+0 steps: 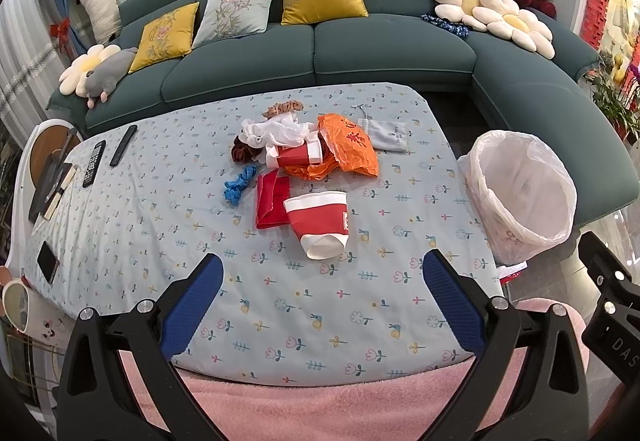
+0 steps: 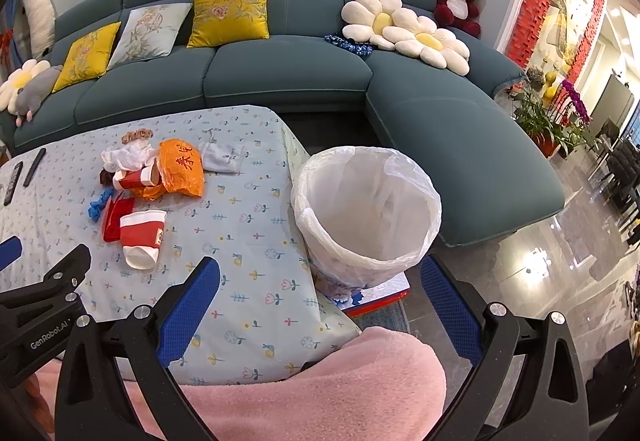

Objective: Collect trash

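Observation:
Trash lies in a heap mid-table: a red-and-white paper cup (image 1: 319, 223) (image 2: 141, 237) on its side nearest me, a flat red packet (image 1: 271, 207), a blue crumpled glove (image 1: 239, 185), a second red cup (image 1: 295, 155), an orange plastic bag (image 1: 352, 145) (image 2: 180, 165) and white crumpled plastic (image 1: 276, 131). A bin lined with a white bag (image 1: 524, 197) (image 2: 366, 213) stands off the table's right edge. My left gripper (image 1: 322, 273) hovers open over the near table edge, short of the cup. My right gripper (image 2: 318, 281) is open too, empty, in front of the bin.
Two remotes (image 1: 108, 155), a phone (image 1: 48, 261) and a small grey pouch (image 1: 386, 135) also lie on the flowered tablecloth (image 1: 160, 221). A teal sofa (image 1: 360, 49) with cushions curves behind and to the right. Pink fleece (image 2: 320, 381) covers the near foreground.

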Action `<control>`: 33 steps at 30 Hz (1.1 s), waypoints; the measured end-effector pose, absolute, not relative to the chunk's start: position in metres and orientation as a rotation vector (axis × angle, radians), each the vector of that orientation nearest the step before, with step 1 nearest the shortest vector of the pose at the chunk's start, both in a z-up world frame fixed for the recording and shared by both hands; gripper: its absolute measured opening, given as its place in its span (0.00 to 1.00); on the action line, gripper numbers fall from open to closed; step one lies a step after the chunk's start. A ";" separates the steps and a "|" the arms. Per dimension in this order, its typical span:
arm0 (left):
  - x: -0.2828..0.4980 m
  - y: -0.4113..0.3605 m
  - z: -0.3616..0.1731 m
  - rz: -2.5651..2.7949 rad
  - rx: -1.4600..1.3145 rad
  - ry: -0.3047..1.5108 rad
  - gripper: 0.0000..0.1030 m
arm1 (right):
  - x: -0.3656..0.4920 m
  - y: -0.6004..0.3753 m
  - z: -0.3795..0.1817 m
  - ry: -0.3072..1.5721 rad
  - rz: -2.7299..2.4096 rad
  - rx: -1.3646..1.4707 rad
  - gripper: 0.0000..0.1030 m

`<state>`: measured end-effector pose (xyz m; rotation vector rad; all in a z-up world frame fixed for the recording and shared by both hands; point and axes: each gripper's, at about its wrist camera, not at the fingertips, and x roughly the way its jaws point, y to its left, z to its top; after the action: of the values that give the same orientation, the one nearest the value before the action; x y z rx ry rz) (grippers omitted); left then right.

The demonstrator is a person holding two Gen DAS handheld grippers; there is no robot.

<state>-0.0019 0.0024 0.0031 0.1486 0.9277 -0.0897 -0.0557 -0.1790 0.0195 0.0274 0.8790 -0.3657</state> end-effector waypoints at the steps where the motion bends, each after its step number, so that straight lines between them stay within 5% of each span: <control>1: -0.002 0.002 0.003 -0.091 0.148 0.927 0.93 | -0.056 -0.179 0.020 0.879 -0.367 0.026 0.93; 33: 0.007 0.012 0.003 -0.104 0.141 0.895 0.93 | -0.042 -0.170 0.026 0.879 -0.350 0.046 0.93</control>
<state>0.0068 0.0116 0.0034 0.1406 0.8949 -0.1040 -0.0420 -0.1701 0.0258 0.0456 0.8791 -0.3500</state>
